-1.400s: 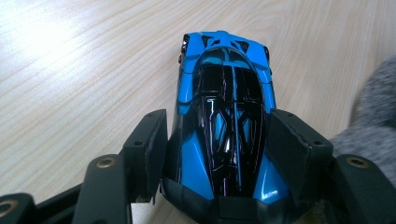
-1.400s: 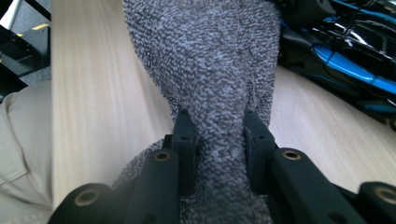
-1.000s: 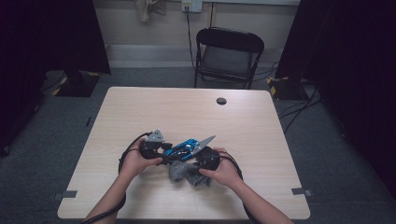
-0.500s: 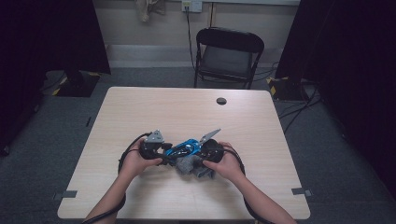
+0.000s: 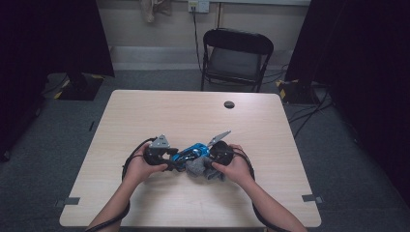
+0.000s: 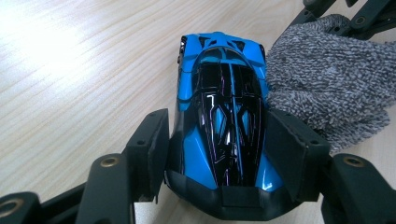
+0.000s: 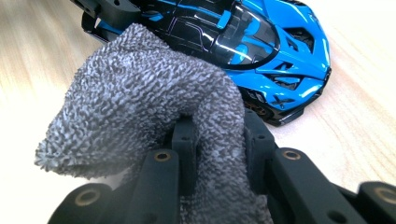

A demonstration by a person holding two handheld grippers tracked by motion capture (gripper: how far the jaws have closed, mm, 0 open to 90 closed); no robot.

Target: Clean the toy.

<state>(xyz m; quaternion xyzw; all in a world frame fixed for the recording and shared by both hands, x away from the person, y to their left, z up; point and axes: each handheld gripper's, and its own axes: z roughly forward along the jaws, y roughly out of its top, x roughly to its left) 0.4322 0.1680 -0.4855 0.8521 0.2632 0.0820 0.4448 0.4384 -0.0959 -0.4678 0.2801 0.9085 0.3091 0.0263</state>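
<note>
A blue and black toy car (image 6: 219, 93) lies on the wooden table (image 5: 193, 116), near its front middle. My left gripper (image 6: 219, 140) is shut on the car's tail, one pad against each side, and its jaws have just closed a little further. My right gripper (image 7: 217, 135) is shut on a grey fuzzy cloth (image 7: 140, 93), which is bunched up and presses against the car's side (image 7: 261, 42). In the high view the car (image 5: 193, 151) sits between the left gripper (image 5: 176, 162) and the right gripper (image 5: 209, 164), with the cloth (image 5: 200, 169) just in front of it.
A small black round object (image 5: 229, 104) lies near the table's far edge. A black folding chair (image 5: 237, 58) stands behind the table. Dark curtains hang on both sides, and cables run across the floor at the right.
My right gripper has carried the cloth a little away from the person, along the side of the car. The left gripper and the car have stayed in place.
</note>
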